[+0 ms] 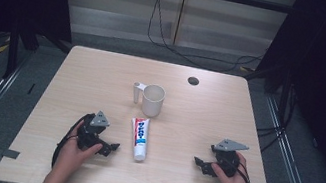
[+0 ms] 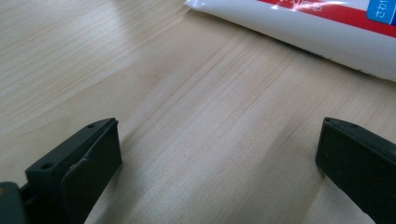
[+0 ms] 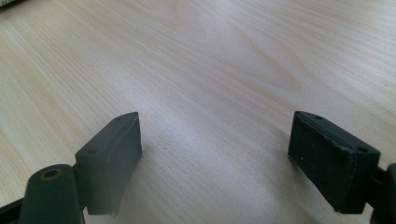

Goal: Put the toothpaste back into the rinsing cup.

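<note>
Both grippers rest on the table (image 1: pixel 196 123), jaws wide and empty. The left gripper (image 1: pixel 113 146) lies near the tube (image 1: pixel 140 138); the right gripper (image 1: pixel 198 162) is well apart.

**Pale wood grain, glossy tube, matt black tongs**

Your surface (image 1: pixel 195 127) looks like light wood laminate, smooth, with fine grain lines and a soft sheen. The toothpaste tube (image 1: pixel 140 138) is glossy white plastic with red and blue print that catches the light. The cup (image 1: pixel 153 100) looks like matt cream plastic. Your left tongs (image 2: pixel 219 154) and right tongs (image 3: pixel 215 158) are matt black plastic, with dull, slightly rough pads (image 3: pixel 327 158). Each carries a flat grey plate (image 1: pixel 100 120).
</note>
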The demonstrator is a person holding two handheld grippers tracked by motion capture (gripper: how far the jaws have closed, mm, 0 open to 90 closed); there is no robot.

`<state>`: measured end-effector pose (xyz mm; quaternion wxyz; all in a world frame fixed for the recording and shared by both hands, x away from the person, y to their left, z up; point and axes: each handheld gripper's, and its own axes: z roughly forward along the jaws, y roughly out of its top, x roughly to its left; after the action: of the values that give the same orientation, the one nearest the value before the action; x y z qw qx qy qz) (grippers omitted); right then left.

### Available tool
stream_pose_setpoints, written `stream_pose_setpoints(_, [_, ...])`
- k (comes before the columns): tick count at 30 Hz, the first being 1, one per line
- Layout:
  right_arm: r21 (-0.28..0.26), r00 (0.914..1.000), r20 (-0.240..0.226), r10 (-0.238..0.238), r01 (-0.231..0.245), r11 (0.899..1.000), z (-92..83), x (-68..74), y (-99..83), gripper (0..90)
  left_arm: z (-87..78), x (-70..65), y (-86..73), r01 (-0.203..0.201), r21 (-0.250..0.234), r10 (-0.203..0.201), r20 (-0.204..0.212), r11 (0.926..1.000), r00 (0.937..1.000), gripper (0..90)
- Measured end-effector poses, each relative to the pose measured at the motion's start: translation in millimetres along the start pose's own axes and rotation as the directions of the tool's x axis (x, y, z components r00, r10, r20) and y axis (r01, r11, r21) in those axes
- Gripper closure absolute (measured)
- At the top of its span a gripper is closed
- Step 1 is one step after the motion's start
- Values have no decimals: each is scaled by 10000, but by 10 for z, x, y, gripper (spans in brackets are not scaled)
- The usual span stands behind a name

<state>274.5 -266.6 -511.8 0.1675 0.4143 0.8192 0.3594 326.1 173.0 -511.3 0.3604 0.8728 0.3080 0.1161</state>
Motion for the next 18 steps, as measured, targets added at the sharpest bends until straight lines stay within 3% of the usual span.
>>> stream_pose_setpoints(6, [5, 10000, 19, 27, -27, 10000, 1, 0, 0, 165, -2, -8, 4, 46, 26, -46, -109, 10000, 9999, 0])
stream_pose_setpoints(9, [8, 10000, 22, 22, -22, 10000, 1, 1, 0, 165, -5, -32, 38, 295, 345, -288, -213, 9990, 9994, 1])
stream_pose_setpoints(10, [7, 10000, 21, 26, -26, 10000, 1, 1, 0, 165, -10, -38, 75, 322, 734, -302, -286, 9968, 9991, 1])
stream_pose_setpoints(12, [6, 10000, 24, 25, -25, 10000, 1, 1, 0, 165, -20, -40, 194, 830, 1560, -733, -670, 9843, 9951, 62])
stream_pose_setpoints(13, [8, 10000, 24, 25, -25, 10000, 0, 1, 0, 165, -25, -28, 237, 1205, 1679, -1099, -713, 9784, 9914, 117])
stream_pose_setpoints(14, [8, 10000, 24, 25, -25, 10000, 0, 1, 0, 165, -25, -28, 237, 1205, 1679, -1099, -713, 9784, 9914, 186])
stream_pose_setpoints(15, [2, 10000, 21, 15, -15, 10000, 1, 0, 0, 165, -46, 33, 329, 2258, 1966, -2234, -348, 9541, 9741, 237])
stream_pose_setpoints(16, [3, 10000, 26, 24, -24, 10000, 0, 1, 0, 165, -43, 59, 369, 2546, 2180, -2595, -66, 9422, 9657, 265])
stream_pose_setpoints(17, [4, 10000, 26, 21, -21, 10000, 1, 1, 0, 165, -43, 59, 369, 2546, 2180, -2595, -66, 9422, 9657, 282])
stream_pose_setpoints(18, [0, 10000, 26, 8, -8, 10000, 1, 1, 0, 166, -16, 63, 437, 2868, 2451, -2925, -137, 9261, 9562, 288])
